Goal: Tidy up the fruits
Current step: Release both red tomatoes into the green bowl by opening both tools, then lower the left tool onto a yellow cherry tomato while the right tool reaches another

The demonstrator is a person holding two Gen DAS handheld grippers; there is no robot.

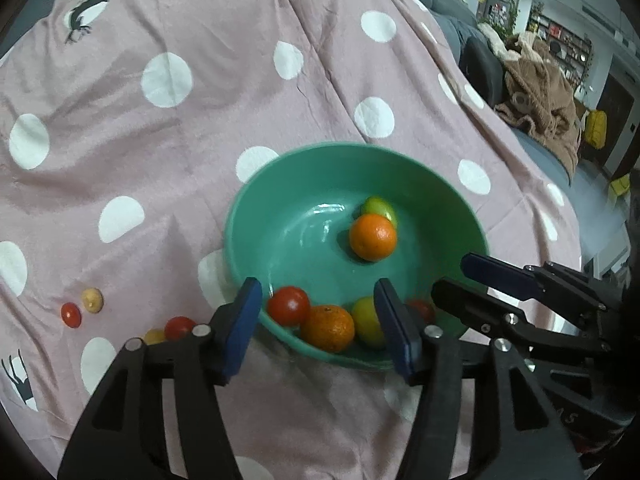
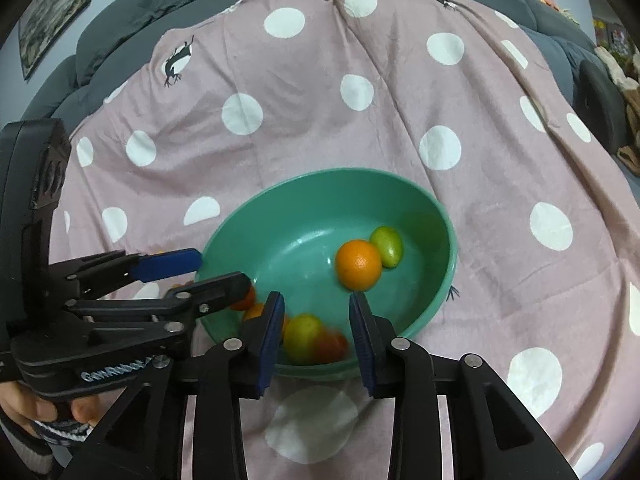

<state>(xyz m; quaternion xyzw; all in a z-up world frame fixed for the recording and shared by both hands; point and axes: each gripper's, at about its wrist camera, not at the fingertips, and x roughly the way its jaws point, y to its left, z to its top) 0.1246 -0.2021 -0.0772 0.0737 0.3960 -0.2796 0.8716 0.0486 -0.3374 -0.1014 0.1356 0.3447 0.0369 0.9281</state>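
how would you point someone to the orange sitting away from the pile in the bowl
Start at the green bowl on the pink dotted cloth. Most fruit is heaped at its near wall, by the fingers; further in, two fruits sit apart. The orange is the round one of that pair, touching a green fruit behind it, and is brighter and smoother than the orange in the heap.

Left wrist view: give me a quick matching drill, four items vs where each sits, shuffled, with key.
Items:
1. orange
2. red tomato
3. yellow fruit
4. left tongs

Places:
A. on the pink cloth, left of the bowl
B. open, over the bowl's near rim
C. mid-bowl, against a green fruit
D. inside the bowl, by the near-left wall

Pairs: 1-C, 2-D, 3-A, 4-B
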